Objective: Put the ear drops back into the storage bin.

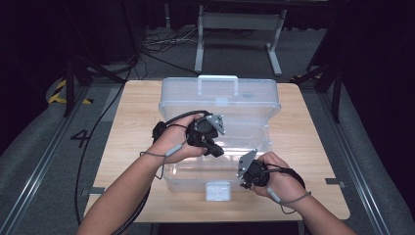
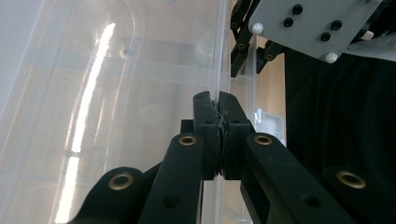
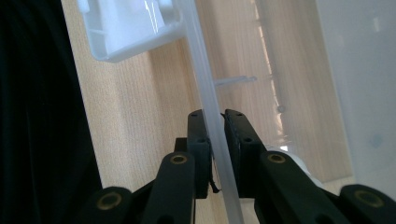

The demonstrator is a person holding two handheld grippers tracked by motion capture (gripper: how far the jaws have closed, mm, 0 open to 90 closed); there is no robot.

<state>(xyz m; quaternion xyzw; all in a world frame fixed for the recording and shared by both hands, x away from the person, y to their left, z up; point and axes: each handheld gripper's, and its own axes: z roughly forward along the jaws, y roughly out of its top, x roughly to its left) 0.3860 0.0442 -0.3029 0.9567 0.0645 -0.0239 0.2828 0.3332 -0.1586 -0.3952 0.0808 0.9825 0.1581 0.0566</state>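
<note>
A clear plastic storage box sits in the middle of the wooden bench, its lid standing open toward the far edge and a white latch hanging on its near wall, close to the near edge. The left hand-held gripper reaches inside the box; in the left gripper view its jaws are pressed together on a thin clear wall of the box. The right hand-held gripper is at the box's near wall, right of the latch; in the right gripper view its jaws clamp the clear rim between them, with the white latch above and bench wood behind.
</note>
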